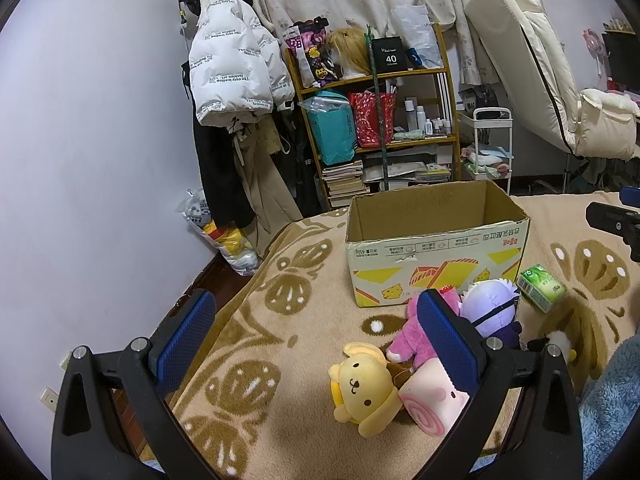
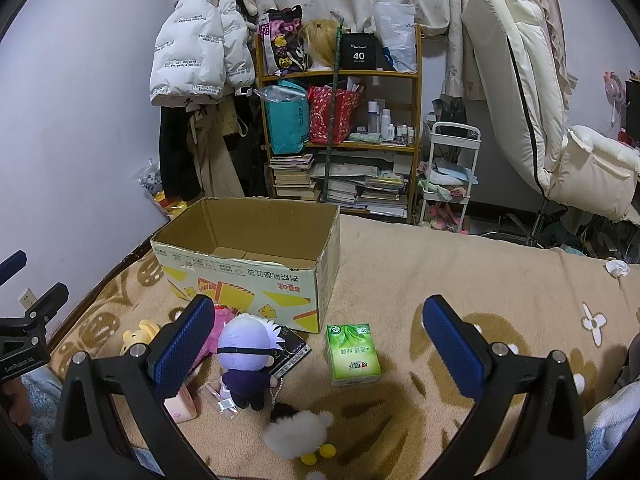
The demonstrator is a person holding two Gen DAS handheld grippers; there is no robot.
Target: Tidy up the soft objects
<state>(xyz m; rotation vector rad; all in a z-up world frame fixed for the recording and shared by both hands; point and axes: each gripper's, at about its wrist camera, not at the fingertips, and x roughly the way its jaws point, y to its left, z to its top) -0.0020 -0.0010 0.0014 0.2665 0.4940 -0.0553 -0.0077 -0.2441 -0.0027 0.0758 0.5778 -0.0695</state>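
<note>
Left gripper (image 1: pixel 316 334) spread wide, holding nothing. Just below and between its fingers, yellow dog plush (image 1: pixel 366 388) beside pink roll plush (image 1: pixel 430 402); pink plush (image 1: pixel 410 338) and purple-headed doll (image 1: pixel 490 308) by right finger; cardboard box (image 1: pixel 436 240) ahead. Right gripper (image 2: pixel 318 340) likewise wide, unloaded. Green tissue pack (image 2: pixel 352 354) between its fingers, white fluffy plush (image 2: pixel 298 434) nearer.

white puffer jacket (image 1: pixel 232 60) hangs beside cluttered wooden shelf (image 1: pixel 376 76); cream chair (image 2: pixel 532 92) right.
</note>
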